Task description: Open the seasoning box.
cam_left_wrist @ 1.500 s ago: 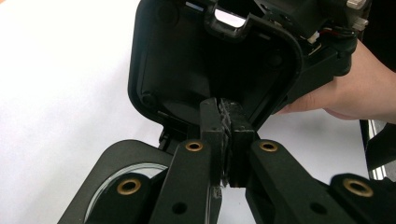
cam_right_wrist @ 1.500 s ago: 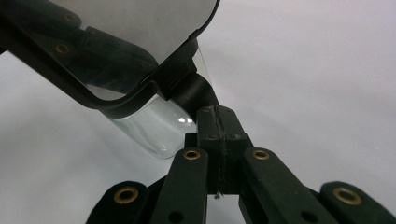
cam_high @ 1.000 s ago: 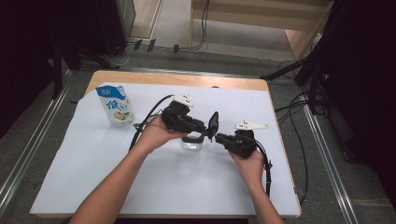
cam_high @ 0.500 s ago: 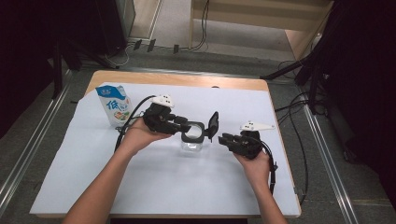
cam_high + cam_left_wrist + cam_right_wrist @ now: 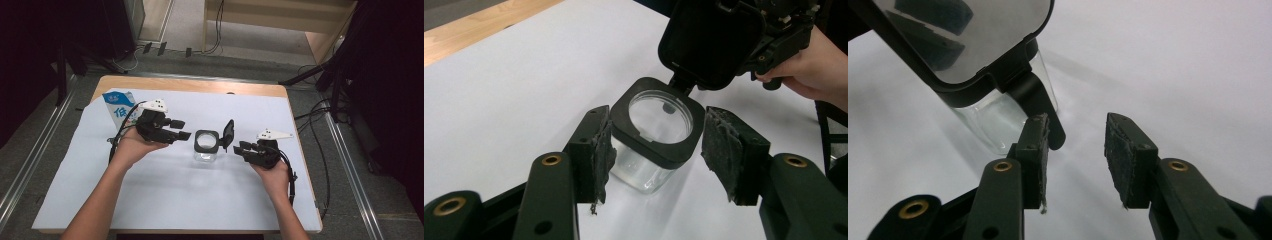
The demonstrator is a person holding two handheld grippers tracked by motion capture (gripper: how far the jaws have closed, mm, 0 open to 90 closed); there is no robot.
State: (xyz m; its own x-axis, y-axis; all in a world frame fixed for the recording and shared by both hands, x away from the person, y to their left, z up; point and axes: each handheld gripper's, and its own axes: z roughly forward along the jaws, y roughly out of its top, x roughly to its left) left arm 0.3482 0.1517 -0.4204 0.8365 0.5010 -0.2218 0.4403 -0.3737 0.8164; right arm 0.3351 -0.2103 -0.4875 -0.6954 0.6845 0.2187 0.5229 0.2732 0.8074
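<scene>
A clear glass jar (image 5: 206, 150) with a black square rim stands mid-table, its hinged black lid (image 5: 228, 134) tipped up on the right. My left gripper (image 5: 181, 130) lies just left of it, open. In the left gripper view the jar (image 5: 649, 175) sits between the spread pads (image 5: 719, 147) without touching them, under the raised lid (image 5: 711, 42). My right gripper (image 5: 239, 149) is open to the right of the lid. Its jaws (image 5: 1078, 125) have nothing between them, and the lid's latch tab (image 5: 1045, 112) hangs by the left pad. Both pairs of jaws have just been opening.
A blue and white milk carton (image 5: 119, 107) stands at the back left, behind my left hand. A white sheet (image 5: 165, 195) covers the wooden table. Cables trail from both grippers. The other hand and its gripper (image 5: 784, 30) show behind the lid.
My left gripper has opened and slid back left off the jar. The right gripper has opened and drawn slightly right of the lid. The jar stays in place, lid up.
</scene>
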